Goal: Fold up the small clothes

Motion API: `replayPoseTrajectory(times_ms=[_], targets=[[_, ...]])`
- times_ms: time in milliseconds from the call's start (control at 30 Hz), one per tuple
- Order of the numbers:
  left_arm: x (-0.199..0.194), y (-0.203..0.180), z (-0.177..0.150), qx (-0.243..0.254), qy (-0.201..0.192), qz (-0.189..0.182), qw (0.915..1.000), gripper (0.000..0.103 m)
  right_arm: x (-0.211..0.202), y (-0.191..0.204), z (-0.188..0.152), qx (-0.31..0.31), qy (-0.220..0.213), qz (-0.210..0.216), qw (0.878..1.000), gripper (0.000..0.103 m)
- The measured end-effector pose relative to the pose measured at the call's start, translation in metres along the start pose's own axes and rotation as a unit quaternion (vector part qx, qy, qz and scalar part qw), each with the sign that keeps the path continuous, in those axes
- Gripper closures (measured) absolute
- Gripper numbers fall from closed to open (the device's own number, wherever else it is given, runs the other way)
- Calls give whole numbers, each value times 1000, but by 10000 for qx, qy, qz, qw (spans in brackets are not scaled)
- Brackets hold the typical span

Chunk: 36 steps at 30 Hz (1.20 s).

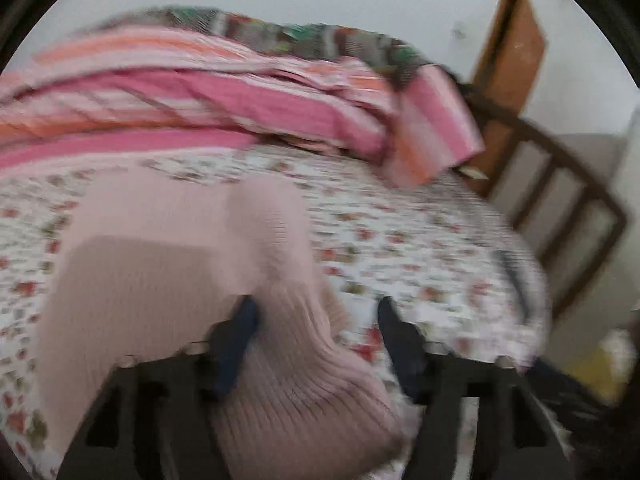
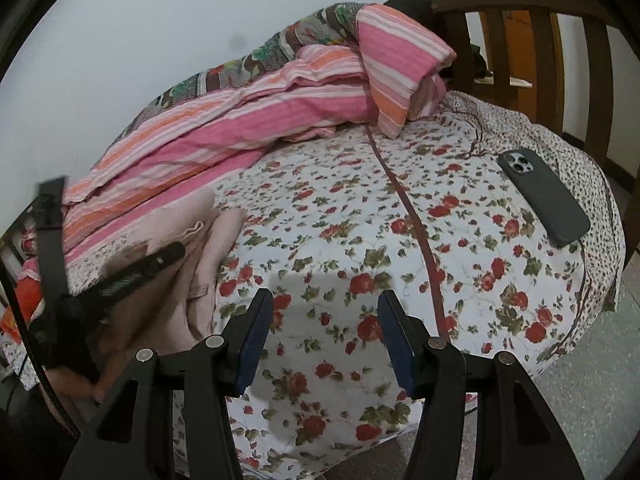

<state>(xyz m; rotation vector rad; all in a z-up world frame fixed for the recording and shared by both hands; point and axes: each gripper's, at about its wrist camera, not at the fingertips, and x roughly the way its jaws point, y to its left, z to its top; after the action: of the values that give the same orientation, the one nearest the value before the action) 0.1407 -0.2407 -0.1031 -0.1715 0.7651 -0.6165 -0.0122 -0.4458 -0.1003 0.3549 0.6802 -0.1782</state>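
A pale pink knitted garment lies on the floral bedsheet. In the blurred left wrist view my left gripper is open, its jaws wide apart, with a ribbed part of the garment bunched between and under the fingers. In the right wrist view the garment sits at the left with the left gripper's finger over it. My right gripper is open and empty above the bare sheet.
A pink and orange striped blanket is heaped along the back of the bed. A dark phone lies near the right edge. A wooden bed frame stands at the right, with floor below.
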Motion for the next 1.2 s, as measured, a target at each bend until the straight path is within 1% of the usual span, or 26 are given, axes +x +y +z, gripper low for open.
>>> replayPoseTrajectory(times_ms=[67,100,133,200,233,300,333,367,433,467,533,567,600,633,700,733,800,833,867,900,933,967,1033,1067,1100,1200], targets=[[-20,15,10,-165,-16,-226,9996,40,6,8,3,-44,36,134,9999,48],[-28,21,13,-219,-102,-254,9994,40,8,13,5,-74,48,233,9997,48],[-38,30,15,-305,-231,-272,9989,40,12,21,10,-109,68,430,9990,48],[-60,53,18,-527,-497,-248,9971,37,18,34,16,-127,105,773,9969,48],[-69,64,19,-610,-586,-161,9963,37,23,44,22,-109,136,1021,9946,47],[-82,88,19,-694,-633,205,9954,37,30,56,29,-14,146,1383,9903,43],[-88,101,17,-747,-607,430,9944,37,37,67,35,70,169,1691,9854,42],[-92,113,14,-810,-568,552,9936,36,42,74,38,124,212,1865,9821,40],[-97,132,5,-1001,-505,603,9919,36,61,93,44,229,363,2083,9771,40],[-100,142,-1,-1113,-486,572,9910,36,68,100,45,245,409,2065,9773,40],[-103,154,-9,-1281,-474,546,9891,36,88,117,45,166,558,1812,9817,42],[-105,161,-13,-1361,-470,549,9881,37,94,123,43,73,612,1675,9839,55],[-105,166,-16,-1409,-464,555,9874,36,99,128,41,-70,665,1566,9854,84],[-103,171,-17,-1454,-461,561,9867,36,100,138,38,-443,660,1427,9866,84],[-104,178,-21,-1520,-450,538,9859,37,86,145,34,-947,276,1301,9866,86],[-103,180,-22,-1536,-454,496,9858,37,70,142,32,-1041,-44,1509,9830,86],[-102,183,-23,-1537,-469,403,9862,37,55,125,28,-763,-298,1884,9787,87],[-100,184,-23,-1524,-465,364,9866,36,55,114,22,-561,-298,1791,9818,87],[-98,184,-23,-1518,-451,338,9868,36,63,111,16,-534,-164,1557,9862,87],[-95,183,-23,-1520,-426,309,9870,36,80,106,7,-545,161,1227,9908,87],[-92,183,-23,-1520,-387,278,9872,36,93,102,2,-455,369,1113,9921,87],[-89,183,-22,-1515,-339,249,9876,37,96,96,1,-301,404,1170,9919,86],[-88,182,-22,-1481,-311,204,9883,36,91,84,6,46,382,1355,9900,68],[-89,182,-22,-1457,-336,182,9886,36,90,80,10,140,388,1397,9893,46],[-89,183,-21,-1442,-354,182,9887,36,91,78,12,192,406,1489,9878,34],[-91,187,-20,-1514,-401,166,9875,36,108,82,19,232,748,1844,9797,33]])
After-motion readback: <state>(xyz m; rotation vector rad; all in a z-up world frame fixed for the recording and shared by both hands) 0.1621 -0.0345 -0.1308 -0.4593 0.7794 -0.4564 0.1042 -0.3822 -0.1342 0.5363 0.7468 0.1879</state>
